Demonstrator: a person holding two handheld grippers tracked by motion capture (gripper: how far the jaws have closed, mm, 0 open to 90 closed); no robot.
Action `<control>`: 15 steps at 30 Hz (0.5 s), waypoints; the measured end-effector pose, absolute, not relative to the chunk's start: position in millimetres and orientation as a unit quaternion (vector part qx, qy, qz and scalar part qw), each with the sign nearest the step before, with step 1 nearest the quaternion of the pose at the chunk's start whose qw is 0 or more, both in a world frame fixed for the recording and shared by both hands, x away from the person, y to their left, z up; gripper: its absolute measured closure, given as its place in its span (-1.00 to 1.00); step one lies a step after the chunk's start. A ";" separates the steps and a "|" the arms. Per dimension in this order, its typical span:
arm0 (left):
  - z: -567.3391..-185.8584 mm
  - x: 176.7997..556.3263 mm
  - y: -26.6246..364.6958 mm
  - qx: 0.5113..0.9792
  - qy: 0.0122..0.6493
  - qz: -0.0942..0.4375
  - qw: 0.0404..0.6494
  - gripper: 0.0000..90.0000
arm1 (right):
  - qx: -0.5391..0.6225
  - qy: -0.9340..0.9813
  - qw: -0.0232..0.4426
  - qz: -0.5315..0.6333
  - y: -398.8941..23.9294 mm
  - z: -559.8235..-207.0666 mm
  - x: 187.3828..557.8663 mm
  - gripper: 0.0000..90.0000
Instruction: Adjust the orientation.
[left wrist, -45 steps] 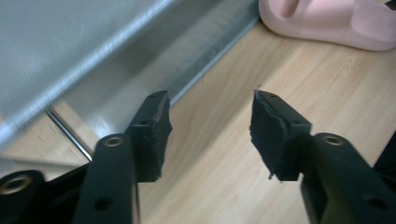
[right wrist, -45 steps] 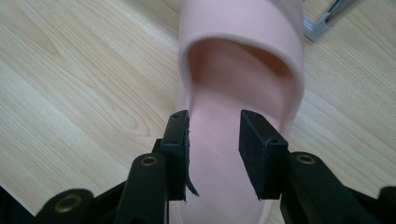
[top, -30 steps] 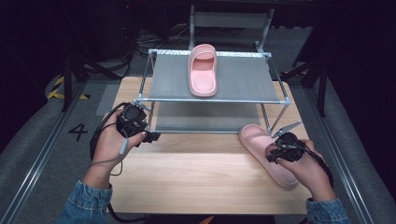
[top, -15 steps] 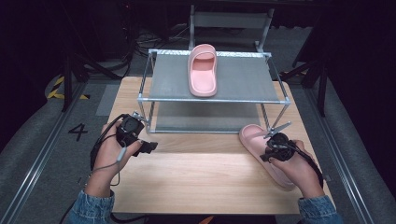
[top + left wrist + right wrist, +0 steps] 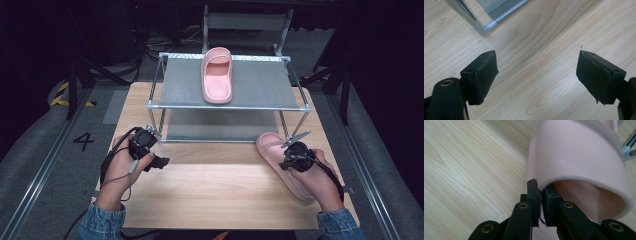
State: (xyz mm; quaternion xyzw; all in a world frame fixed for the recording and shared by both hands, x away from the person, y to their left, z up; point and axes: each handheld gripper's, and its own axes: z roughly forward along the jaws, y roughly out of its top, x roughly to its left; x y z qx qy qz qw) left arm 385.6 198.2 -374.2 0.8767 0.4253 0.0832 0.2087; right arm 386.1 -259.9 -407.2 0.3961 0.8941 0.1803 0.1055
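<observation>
Since a second ago the left hand has dropped toward the bench (image 5: 210, 195) and its jaws have just been opening with nothing between them, while the right gripper's jaws have just been closing on the slipper's strap. At the left of the high view, the left gripper (image 5: 159, 162) sits low over the wood, just in front of the left front leg of the metal rack (image 5: 230, 106); in the left gripper view its two black pads (image 5: 484, 75) stand wide apart over bare wood grain, with the rack's corner foot beyond them. Farther along, a second pink slipper (image 5: 218, 75) lies on the rack's upper shelf, well apart from both hands. At the right, the pink slipper (image 5: 280, 155) lies on the bench just beside the rack's right front leg — the right gripper (image 5: 289, 159) is over its toe end. In the right gripper view the right gripper's jaws are nearly together, pinching the edge of the slipper's strap (image 5: 574, 155) — one jaw outside it, one under it.
</observation>
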 end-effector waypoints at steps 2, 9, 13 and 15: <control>-376.0 386.6 199.1 0.878 0.423 0.082 0.206 -0.60 | 0.393 0.895 0.103 0.183 -259.3 -405.7 385.3 0.91; -379.7 388.9 202.3 0.881 0.422 0.082 0.199 -0.61 | 0.382 0.898 0.087 0.202 -254.2 -394.7 381.6 0.91; -381.9 390.5 200.6 0.883 0.418 0.087 0.195 -0.61 | 0.375 0.901 0.082 0.202 -250.6 -383.1 379.8 0.91; -382.1 391.1 200.8 0.885 0.414 0.083 0.198 -0.60 | 0.371 0.902 0.081 0.205 -248.4 -373.9 379.1 0.91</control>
